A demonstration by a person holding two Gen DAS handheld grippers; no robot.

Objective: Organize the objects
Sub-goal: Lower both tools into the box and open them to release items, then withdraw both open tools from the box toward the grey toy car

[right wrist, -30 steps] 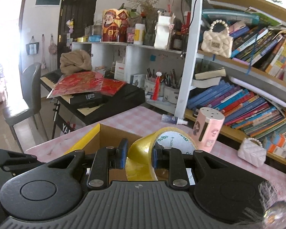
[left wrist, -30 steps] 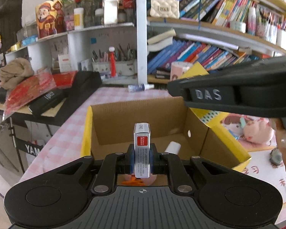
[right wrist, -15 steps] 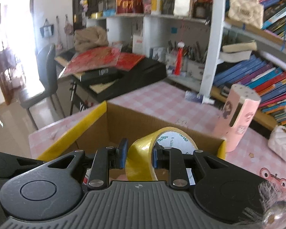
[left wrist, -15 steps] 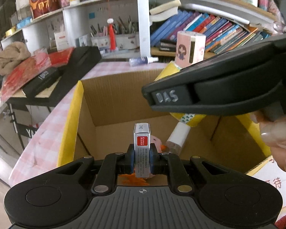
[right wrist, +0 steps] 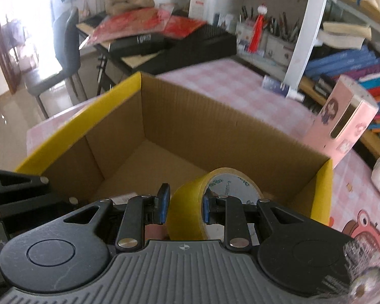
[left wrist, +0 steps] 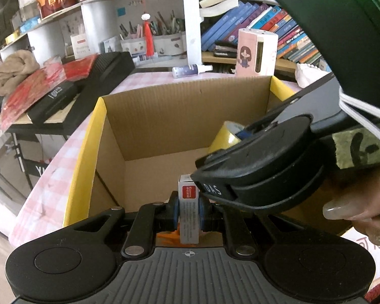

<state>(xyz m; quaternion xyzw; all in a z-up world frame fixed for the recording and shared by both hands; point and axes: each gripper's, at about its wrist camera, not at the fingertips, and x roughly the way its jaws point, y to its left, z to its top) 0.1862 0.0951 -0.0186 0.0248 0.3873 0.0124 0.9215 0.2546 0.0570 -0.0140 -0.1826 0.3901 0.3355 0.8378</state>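
Note:
An open cardboard box (left wrist: 179,111) with yellow flaps stands on the pink checked table; the right wrist view shows its inner wall (right wrist: 215,131) too. My left gripper (left wrist: 188,207) is shut on a small grey carton with a red label (left wrist: 189,197), held upright over the box's near side. My right gripper (right wrist: 185,206) is shut on a roll of yellow tape (right wrist: 190,202), held inside the box opening. In the left wrist view the right gripper's body (left wrist: 266,162) and the tape (left wrist: 225,136) cross in front, just right of the carton.
A pink cartoon-printed holder (right wrist: 342,126) and a small spray bottle (left wrist: 190,70) stand behind the box. Bookshelves (left wrist: 253,22) run along the back. A black keyboard with red packets (left wrist: 71,81) sits at the left. A hand (left wrist: 362,202) holds the right gripper.
Both grippers have sunk towards the box. The right gripper with the tape moved in from the right, now over the box interior and close beside the left gripper's carton.

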